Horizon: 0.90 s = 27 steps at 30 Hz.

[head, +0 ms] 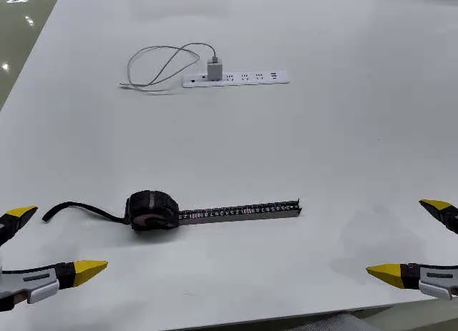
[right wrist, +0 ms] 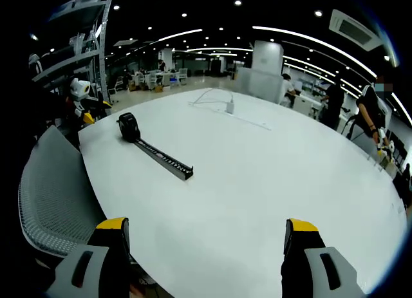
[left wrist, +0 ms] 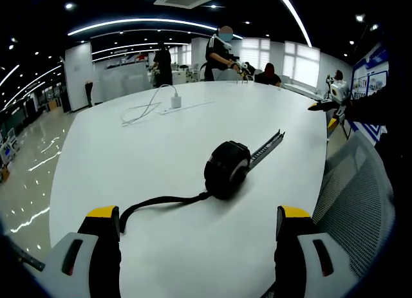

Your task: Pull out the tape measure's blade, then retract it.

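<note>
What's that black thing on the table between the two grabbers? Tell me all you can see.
A tape measure: a round black case resting on the white table. Its dark blade, with pale markings, is pulled out and lies straight along the table, ending in a small hook. A black wrist strap trails from the opposite side. Only the table touches it.

White table [head: 343, 152], tape measure [head: 152, 210] with blade [head: 240, 211] out, power strip [head: 236, 78], white cable [head: 161, 66]

The tape measure [head: 151, 209] and strap [head: 75, 208] are coloured black, the blade [head: 240, 211] marked with pale graduations. The counter [head: 322, 145] is finished white. The left gripper [head: 63, 238] and right gripper [head: 397, 236] are tipped yellow.
</note>
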Motion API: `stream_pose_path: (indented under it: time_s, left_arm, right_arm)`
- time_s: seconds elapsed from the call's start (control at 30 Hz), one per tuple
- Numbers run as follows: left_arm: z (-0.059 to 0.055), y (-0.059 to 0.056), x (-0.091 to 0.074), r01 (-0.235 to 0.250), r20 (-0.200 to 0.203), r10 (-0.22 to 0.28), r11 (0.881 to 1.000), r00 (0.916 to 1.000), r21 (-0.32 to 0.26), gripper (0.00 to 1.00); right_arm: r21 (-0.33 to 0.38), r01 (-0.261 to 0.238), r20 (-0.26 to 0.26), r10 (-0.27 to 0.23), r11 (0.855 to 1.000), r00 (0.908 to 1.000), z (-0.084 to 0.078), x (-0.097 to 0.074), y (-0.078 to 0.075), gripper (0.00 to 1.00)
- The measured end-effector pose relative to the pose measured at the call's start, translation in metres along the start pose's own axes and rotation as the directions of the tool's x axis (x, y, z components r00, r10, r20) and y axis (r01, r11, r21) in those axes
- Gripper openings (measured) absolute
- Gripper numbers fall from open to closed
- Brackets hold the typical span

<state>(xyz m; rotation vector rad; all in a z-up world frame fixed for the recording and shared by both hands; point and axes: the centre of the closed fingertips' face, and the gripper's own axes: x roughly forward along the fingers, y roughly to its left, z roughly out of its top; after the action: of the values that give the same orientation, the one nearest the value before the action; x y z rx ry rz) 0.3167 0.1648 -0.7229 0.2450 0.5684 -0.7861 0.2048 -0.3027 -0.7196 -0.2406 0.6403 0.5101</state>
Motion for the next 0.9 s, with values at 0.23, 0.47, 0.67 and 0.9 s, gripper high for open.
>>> stream_pose_path:
  time_s: [0.23,0.47,0.67,0.9]
  left_arm:
    - [-0.0018,-0.0006,0.0017,0.008,-0.008,-0.008,1.0,0.9999,0.001,0.99]
    - [-0.006,-0.0029,0.0021,0.018,-0.022,-0.018,1.0,0.9996,0.015,0.99]
    - [-0.0059,-0.0072,0.0022,0.032,-0.023,-0.032,0.999,0.9992,0.023,0.99]
    - [-0.0048,-0.0034,0.0022,0.016,-0.048,-0.014,0.999,0.9987,0.034,0.99]
  right_arm:
    - [0.003,0.004,0.01,-0.004,1.0,0.9999,0.0051,0.0014,-0.0026,0.99]
    - [-0.007,-0.006,-0.004,0.006,1.0,1.0,0.0037,0.0029,-0.001,0.99]
    - [0.005,-0.004,-0.002,0.004,1.0,1.0,0.006,0.0018,0.0012,0.99]
    - [0.0,-0.005,-0.02,0.005,1.0,0.9998,0.0056,0.0025,-0.0011,0.99]
